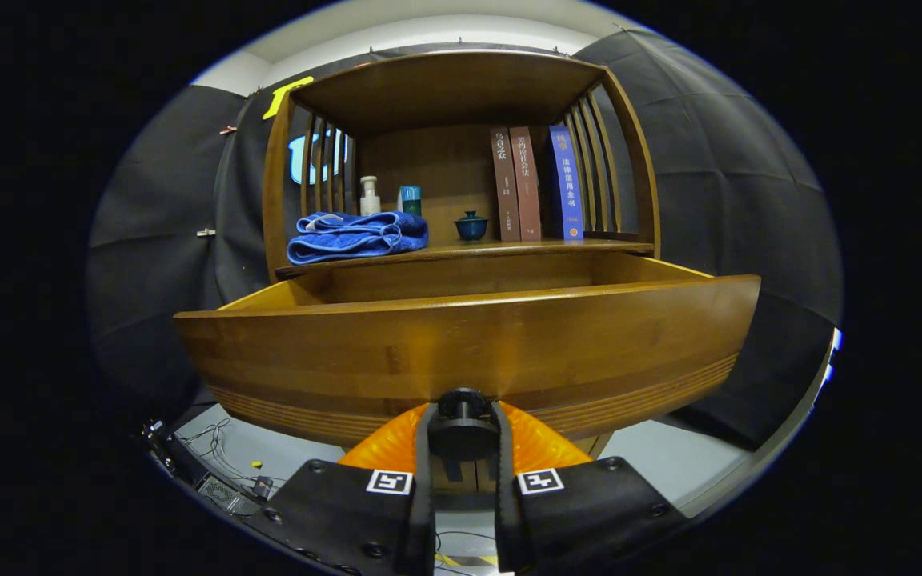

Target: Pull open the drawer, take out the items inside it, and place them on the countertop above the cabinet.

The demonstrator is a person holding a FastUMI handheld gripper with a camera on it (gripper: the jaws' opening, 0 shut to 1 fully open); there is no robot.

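The gripper's [463, 420] 2 ribbed orange fingers [397, 444] close on the round black knob [462, 404] of the glossy, curved wooden drawer [469, 352], which stands pulled open. Beyond, on the countertop [509, 250], a folded blue towel [357, 236] lies left, and a small blue lidded cup [471, 226] and 3 upright books [537, 184] stand right.

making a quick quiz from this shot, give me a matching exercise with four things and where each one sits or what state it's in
Things:
1. drawer
2. blue towel
3. books
4. drawer knob

Places or states:
A. standing upright at the right of the shelf
B. between the gripper fingers, which press on it from both sides
C. pulled open below the shelf
D. folded at the left of the shelf

Pairs: 1-C, 2-D, 3-A, 4-B
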